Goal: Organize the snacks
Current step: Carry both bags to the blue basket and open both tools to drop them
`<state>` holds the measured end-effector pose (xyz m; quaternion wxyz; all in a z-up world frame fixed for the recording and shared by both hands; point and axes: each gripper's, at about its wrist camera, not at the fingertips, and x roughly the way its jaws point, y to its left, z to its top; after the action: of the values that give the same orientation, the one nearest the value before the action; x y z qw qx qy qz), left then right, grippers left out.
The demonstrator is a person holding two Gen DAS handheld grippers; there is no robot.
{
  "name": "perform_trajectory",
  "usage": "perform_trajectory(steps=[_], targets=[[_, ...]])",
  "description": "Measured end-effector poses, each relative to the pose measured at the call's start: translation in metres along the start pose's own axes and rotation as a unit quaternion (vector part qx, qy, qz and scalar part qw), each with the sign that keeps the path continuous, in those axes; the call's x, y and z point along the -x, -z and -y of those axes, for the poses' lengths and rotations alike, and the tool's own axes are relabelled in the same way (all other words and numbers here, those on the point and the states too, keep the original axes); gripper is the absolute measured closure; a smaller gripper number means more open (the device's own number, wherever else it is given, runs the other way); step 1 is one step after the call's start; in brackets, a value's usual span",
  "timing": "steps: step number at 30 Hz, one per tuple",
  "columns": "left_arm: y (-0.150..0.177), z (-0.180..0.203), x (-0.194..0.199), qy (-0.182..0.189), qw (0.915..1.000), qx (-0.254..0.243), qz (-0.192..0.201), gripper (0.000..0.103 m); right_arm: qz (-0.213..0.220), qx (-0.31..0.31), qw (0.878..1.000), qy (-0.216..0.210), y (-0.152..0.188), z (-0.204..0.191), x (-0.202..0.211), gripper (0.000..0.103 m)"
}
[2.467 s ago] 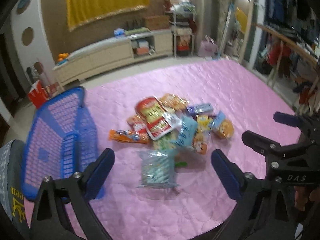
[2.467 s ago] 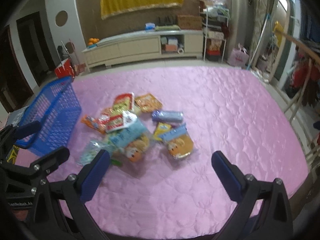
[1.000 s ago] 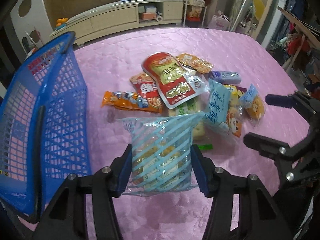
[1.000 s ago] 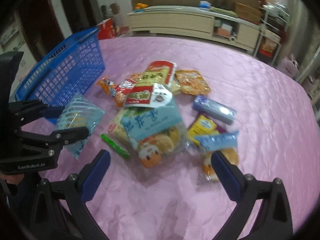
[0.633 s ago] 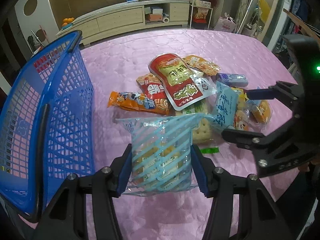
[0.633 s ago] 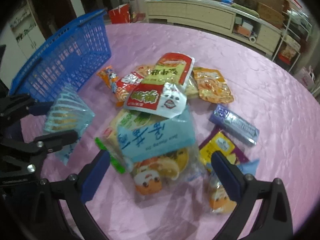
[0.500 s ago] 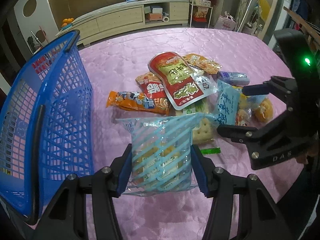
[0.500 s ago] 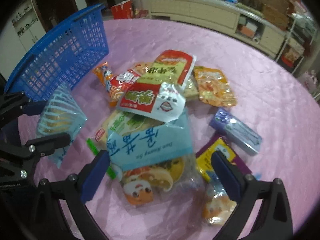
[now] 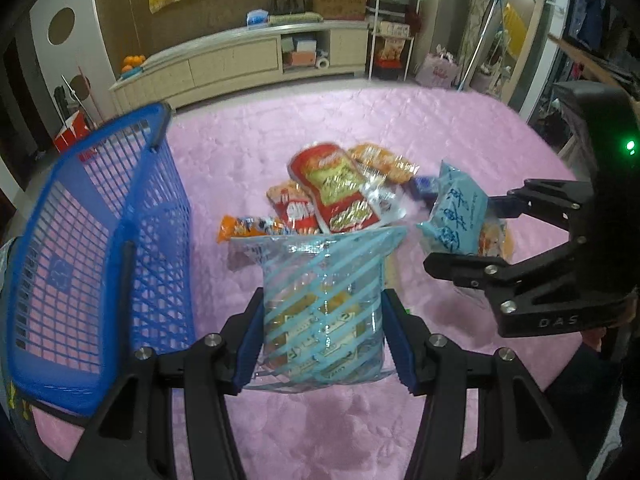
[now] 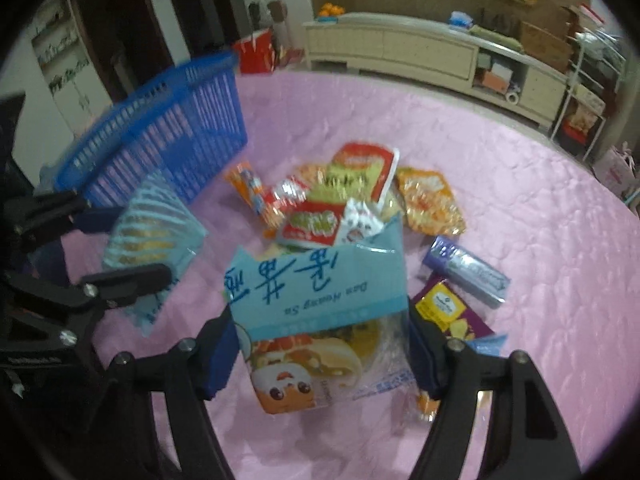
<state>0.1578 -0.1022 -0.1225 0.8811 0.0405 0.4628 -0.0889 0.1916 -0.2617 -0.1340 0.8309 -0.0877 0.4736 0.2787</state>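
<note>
Currently, a striped blue cracker bag point(image 9: 322, 312) is clamped between the pads of the left gripper point(image 9: 323, 338), just beside the blue basket point(image 9: 92, 240). A light-blue pastry bag point(image 10: 320, 304) is clamped by the right gripper point(image 10: 322, 350) above the snack pile point(image 10: 352, 200), which is spread on the pink quilted cloth point(image 10: 540, 240).

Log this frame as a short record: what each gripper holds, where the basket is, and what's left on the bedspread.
left gripper: shut on striped bag
right gripper: shut on blue-topped bag
basket: blue, on the left side; no snacks visible inside it
pile: several packets on the pink bedspread
pile items: red pouch, orange stick pack, purple bar
</note>
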Motion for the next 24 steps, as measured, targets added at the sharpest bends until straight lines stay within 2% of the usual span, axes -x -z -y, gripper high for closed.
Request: perform_trajectory(steps=[5, 12, 24], targets=[[-0.004, -0.002, 0.039, 0.007, 0.9993, 0.000, 0.036, 0.050, 0.043, -0.011, 0.999, 0.002, -0.009, -0.020, 0.046, 0.027], [-0.002, -0.018, 0.097, -0.002, 0.9966, -0.003, 0.082, 0.050, 0.080, -0.008, 0.997, 0.006, -0.028, -0.065, 0.084, 0.027], [0.005, -0.103, 0.154, -0.032, 0.9926, 0.028, 0.114, 0.050, 0.109, -0.030, 0.993, -0.016, -0.068, -0.125, 0.080, 0.027]])
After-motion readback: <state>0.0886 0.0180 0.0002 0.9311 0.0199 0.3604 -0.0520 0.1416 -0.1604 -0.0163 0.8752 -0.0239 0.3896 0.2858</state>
